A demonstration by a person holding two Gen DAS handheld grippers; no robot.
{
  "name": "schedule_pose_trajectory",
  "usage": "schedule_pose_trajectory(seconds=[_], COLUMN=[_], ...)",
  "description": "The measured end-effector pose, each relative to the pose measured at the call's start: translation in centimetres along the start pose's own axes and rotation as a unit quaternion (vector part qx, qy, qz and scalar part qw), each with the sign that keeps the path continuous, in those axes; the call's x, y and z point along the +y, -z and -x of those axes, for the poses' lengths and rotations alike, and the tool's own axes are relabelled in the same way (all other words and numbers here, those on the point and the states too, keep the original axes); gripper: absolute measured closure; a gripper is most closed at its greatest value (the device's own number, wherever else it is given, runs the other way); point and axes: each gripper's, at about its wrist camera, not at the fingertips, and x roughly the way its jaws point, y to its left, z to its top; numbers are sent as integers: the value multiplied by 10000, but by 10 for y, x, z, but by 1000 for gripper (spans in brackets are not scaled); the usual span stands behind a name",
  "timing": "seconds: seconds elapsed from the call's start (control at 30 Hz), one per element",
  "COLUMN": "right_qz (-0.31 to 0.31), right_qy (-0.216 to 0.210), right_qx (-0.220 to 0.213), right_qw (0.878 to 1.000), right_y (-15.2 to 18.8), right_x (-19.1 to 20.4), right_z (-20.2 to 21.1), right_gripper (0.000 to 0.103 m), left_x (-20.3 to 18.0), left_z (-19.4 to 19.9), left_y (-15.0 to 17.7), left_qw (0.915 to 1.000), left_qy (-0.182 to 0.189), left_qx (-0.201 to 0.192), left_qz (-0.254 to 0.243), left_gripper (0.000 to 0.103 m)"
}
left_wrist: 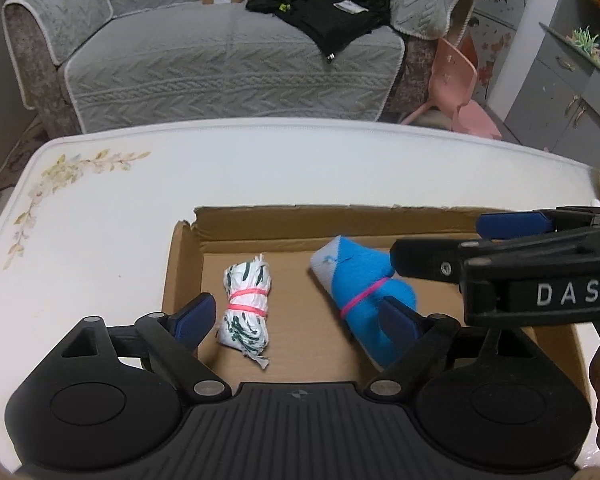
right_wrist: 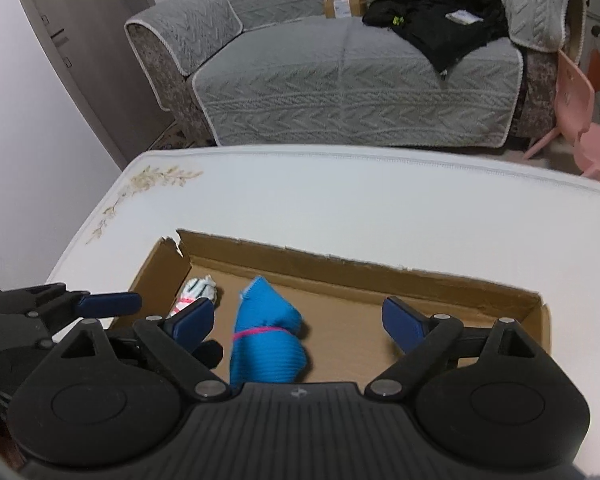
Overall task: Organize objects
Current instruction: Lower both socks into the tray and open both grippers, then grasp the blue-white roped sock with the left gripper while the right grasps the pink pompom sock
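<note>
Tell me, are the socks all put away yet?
Looks nearly done. The white sock roll and blue sock roll both lie inside the cardboard box. The left gripper and right gripper hold nothing, jaws open. Nothing else waits on the table.

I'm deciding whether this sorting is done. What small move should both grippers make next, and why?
Probably lift both clear of the cardboard box. The white bundle and blue bundle lie inside it, and the left gripper and right gripper are open, holding nothing.
</note>
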Motion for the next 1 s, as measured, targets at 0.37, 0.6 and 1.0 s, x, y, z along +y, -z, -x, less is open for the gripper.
schedule_pose_trajectory(seconds=[0.37, 0.6, 1.0], right_qz=[204, 403, -176], right_qy=[-38, -8, 363], right_qx=[-175, -214, 642], right_qw=[9996, 9990, 9971], right_y=[-5, 25, 123], right_x=[15, 15, -14], right_z=[44, 104, 130], right_gripper=[11, 4, 7], left_x=[7, 20, 32], left_z=[52, 125, 131], left_y=[5, 43, 163], left_qw=[9998, 9996, 9913], left_qy=[-98, -140, -338], left_qx=[117, 137, 1248], left_qz=[125, 185, 241], left_gripper=[9, 0, 1])
